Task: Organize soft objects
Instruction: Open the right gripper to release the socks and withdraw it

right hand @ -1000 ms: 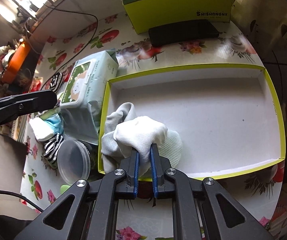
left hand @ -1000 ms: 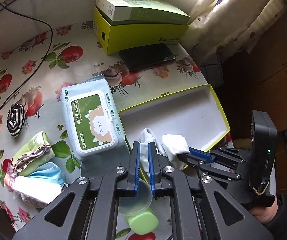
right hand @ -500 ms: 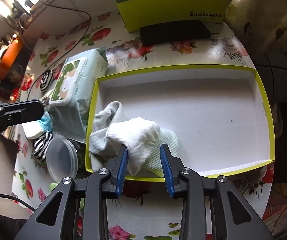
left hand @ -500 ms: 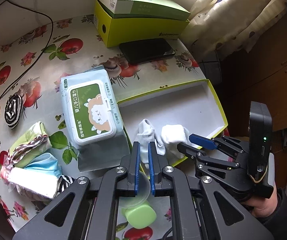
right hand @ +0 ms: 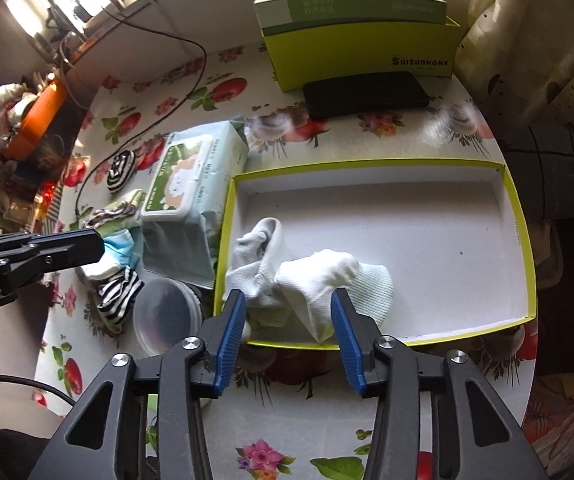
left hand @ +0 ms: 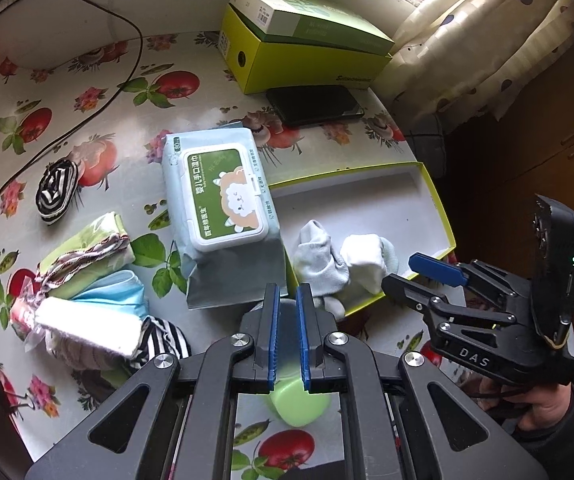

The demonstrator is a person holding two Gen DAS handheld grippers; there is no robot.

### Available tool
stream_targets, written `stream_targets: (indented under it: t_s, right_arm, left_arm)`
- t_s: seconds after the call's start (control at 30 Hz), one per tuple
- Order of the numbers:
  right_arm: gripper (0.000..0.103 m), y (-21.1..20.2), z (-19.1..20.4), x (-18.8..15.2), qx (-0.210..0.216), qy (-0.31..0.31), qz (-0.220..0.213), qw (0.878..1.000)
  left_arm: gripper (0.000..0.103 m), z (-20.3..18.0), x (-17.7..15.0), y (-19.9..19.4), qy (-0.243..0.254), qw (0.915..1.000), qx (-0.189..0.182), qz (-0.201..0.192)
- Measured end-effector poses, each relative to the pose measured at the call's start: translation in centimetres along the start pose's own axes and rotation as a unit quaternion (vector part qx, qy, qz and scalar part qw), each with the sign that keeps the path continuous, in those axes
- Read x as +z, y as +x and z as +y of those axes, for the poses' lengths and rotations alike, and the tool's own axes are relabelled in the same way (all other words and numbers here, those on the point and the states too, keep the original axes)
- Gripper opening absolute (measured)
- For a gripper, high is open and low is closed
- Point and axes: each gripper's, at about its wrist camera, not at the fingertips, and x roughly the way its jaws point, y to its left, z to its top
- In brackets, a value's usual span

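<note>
— So, how many socks [right hand: 311, 276] in the tray [right hand: 521, 240]?

— Two that I can count, one white and one greyish, bunched at its near left corner, part draped over the rim. Out on the table [right hand: 399, 136] lie more soft things: one striped roll [left hand: 57, 190], and one pile of cloths [left hand: 87, 280] whose pieces I cannot count. One wipes pack [left hand: 221, 204] sits just beside the tray.

— Where are the socks against your jaws?

— My right gripper [right hand: 289, 326] hangs just short of them, its blue pads spread wide to either side of the bunch, touching nothing. My left gripper [left hand: 287, 342] is near the pack's near end, pads almost together with a slim gap, nothing between them; a green cup [left hand: 301, 402] lies beneath.

— What has changed?

— A second ago my right pads pinched the white sock. Now they have let go and drawn back, and the socks rest in the tray. My left has pulled away a little.
</note>
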Motion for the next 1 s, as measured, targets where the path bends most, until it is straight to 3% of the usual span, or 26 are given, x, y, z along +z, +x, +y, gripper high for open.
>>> stream_targets:
  t_s: [0.4,1.0]
  right_arm:
    - [0.054,-0.2,6.3,-1.5,0.035,-0.059,0.014,0.998]
    - [0.058,0.0,12.4,-1.7,0.036,-0.118,0.041,0.992]
  left_arm:
    - [0.010,5.0,-5.1,-1.5,-0.059,0.9977,0.033,0.004]
    - [0.010,10.6,-8.2,-3.1,-0.129,0.9901,0.053,-0.017]
